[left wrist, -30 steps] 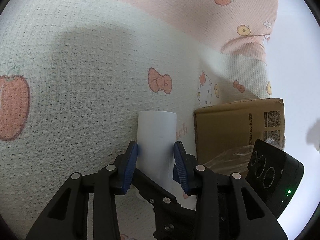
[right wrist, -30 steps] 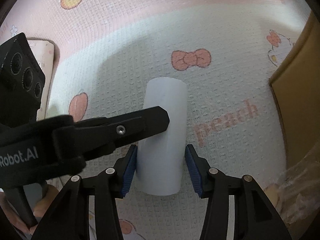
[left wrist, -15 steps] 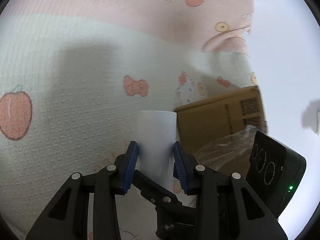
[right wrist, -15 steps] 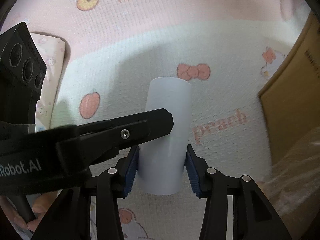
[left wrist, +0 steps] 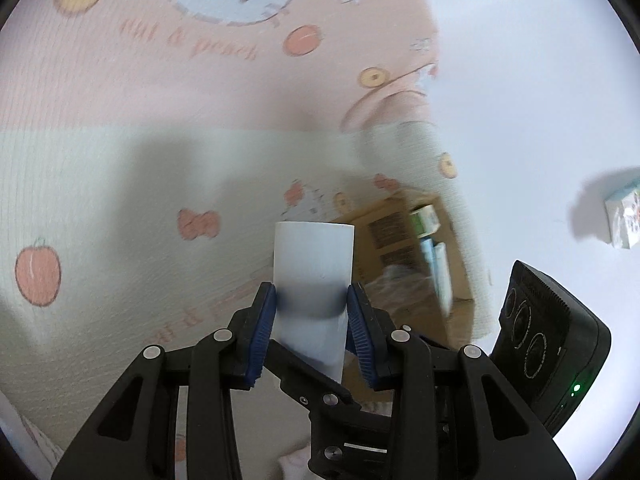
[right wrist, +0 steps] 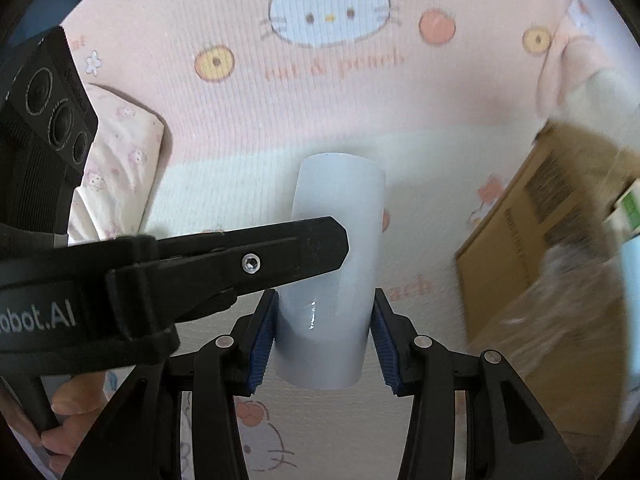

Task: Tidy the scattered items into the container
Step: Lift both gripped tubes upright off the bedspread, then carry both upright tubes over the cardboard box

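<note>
A plain white cylinder hangs above the printed bedspread, held at once by both grippers. My left gripper is shut on its lower part, blue pads pressing each side. In the right wrist view the same cylinder sits between the pads of my right gripper, also shut on it, while a finger of the left gripper crosses in front. The open cardboard box lies to the right, also seen as a box in the right wrist view, with crinkled plastic and small packages inside.
The bedspread is pink and white with cat and peach prints. A folded pink cloth lies at the left. A small package rests on the white floor beyond the bed's edge. A hand grips the left handle.
Both grippers have risen together with the cylinder. The bedspread has dropped away, and the inside of the cardboard box has come into view.
</note>
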The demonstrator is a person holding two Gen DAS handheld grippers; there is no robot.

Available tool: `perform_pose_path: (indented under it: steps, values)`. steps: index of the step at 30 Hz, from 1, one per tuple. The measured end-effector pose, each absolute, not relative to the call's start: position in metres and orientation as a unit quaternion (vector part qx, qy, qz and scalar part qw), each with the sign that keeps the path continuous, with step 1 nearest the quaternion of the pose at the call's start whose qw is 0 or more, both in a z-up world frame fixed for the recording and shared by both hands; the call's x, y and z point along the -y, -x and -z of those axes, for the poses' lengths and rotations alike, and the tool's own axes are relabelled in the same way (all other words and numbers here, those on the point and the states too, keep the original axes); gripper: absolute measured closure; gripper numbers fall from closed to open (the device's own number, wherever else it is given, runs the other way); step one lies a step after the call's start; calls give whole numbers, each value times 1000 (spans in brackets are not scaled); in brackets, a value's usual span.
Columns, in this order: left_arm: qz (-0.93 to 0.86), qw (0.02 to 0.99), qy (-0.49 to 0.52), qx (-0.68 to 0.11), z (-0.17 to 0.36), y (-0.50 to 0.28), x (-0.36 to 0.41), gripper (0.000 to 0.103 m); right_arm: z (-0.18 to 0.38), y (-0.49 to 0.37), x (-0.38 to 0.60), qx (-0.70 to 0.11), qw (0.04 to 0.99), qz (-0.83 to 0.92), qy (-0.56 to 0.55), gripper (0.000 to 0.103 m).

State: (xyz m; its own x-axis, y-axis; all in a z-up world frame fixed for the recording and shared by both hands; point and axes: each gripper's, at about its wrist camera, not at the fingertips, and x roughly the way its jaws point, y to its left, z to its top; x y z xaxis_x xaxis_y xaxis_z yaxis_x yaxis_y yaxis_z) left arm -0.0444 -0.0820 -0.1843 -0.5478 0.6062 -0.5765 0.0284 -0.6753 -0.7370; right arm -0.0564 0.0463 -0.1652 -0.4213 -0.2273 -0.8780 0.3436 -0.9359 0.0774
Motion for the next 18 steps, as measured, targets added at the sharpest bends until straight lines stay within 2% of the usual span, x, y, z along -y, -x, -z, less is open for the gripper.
perform_pose_path:
  steps: [18]
  values:
    - [-817,244,405,330,72,95,1,62,50,49,-136,-60,136,896,-418,60]
